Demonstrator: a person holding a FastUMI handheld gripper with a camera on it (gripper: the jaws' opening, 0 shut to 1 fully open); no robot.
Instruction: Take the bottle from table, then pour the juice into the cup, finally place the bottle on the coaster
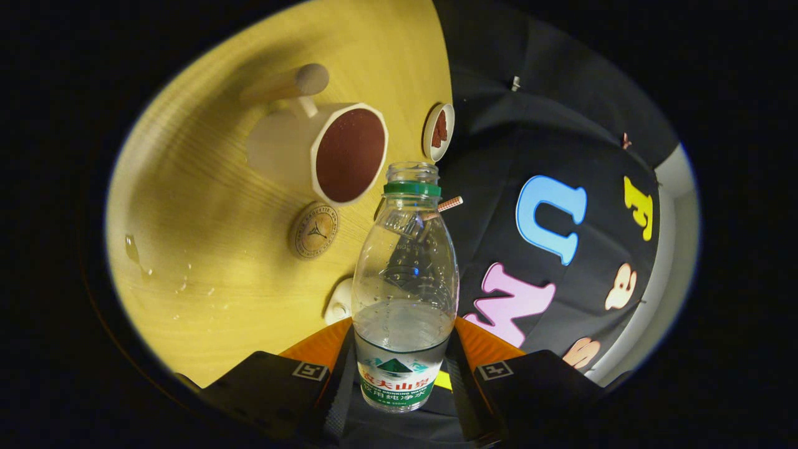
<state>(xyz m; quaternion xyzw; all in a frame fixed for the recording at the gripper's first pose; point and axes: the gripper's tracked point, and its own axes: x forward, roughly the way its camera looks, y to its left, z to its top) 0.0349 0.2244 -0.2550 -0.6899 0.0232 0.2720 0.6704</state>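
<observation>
We saw the counter tilted across the view, wet with a few drops. On it the cup, its mouth turned toward us, lay beyond the bottle's mouth and a little to the left. The bottle, uncapped and part full, ran lengthwise straight ahead from the jaws, which were clamped on its labelled lower body. The coaster sat just nearer than the cup, left of the bottle's neck.

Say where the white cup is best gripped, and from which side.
By its wooden handle, from the side away from the bottle now clamped in the tool. The handle sticks straight out of the white cup, whose body looks too wide.
</observation>
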